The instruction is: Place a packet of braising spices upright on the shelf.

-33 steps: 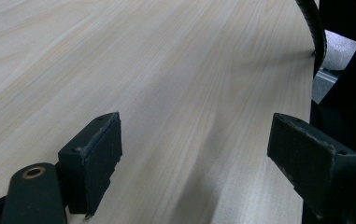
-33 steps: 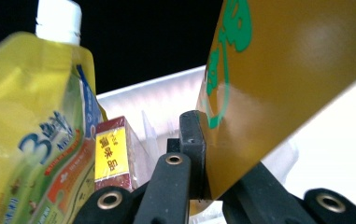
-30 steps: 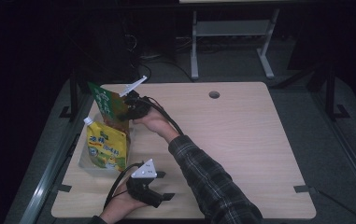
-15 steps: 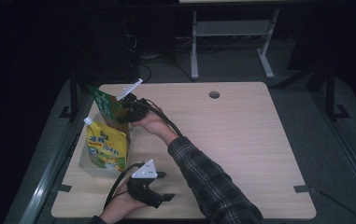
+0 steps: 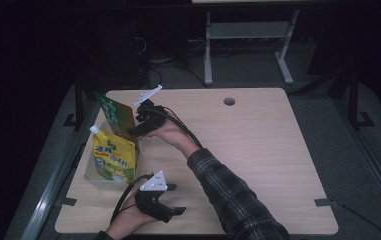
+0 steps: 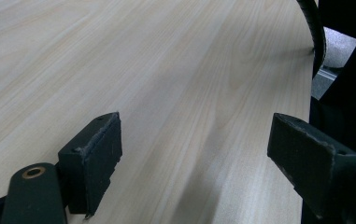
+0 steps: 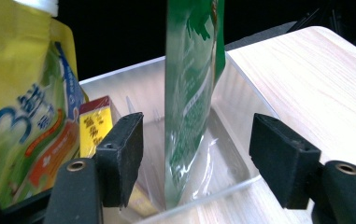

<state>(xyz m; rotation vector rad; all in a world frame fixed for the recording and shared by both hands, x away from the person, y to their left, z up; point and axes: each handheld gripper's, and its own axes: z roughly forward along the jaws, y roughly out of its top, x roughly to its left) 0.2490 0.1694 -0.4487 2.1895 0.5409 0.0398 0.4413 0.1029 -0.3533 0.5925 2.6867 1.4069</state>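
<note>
A green pouch (image 5: pixel 112 112) stands upright at the far end of a clear plastic bin (image 5: pixel 94 175) at the table's left edge. A yellow spouted pouch (image 5: pixel 112 157) fills the bin's near part. My right gripper (image 5: pixel 135 127) reaches into the bin from the right. In the right gripper view the green pouch (image 7: pixel 189 93) stands between the jaws of the right gripper (image 7: pixel 196 154), which have just been opening; the pads are clear of it. My left gripper (image 5: pixel 177 199) rests near the table's front edge, and the left gripper (image 6: pixel 194 154) is open over bare wood.
A small red-and-yellow box (image 7: pixel 96 126) sits in the bin between the pouches. The wooden table (image 5: pixel 258 150) has a round cable hole (image 5: pixel 229 101) at the back. A metal frame (image 5: pixel 248 40) stands on the floor beyond the table.
The right gripper has shifted slightly beside the green pouch, which still stands in the bin. The left hand has kept still.
</note>
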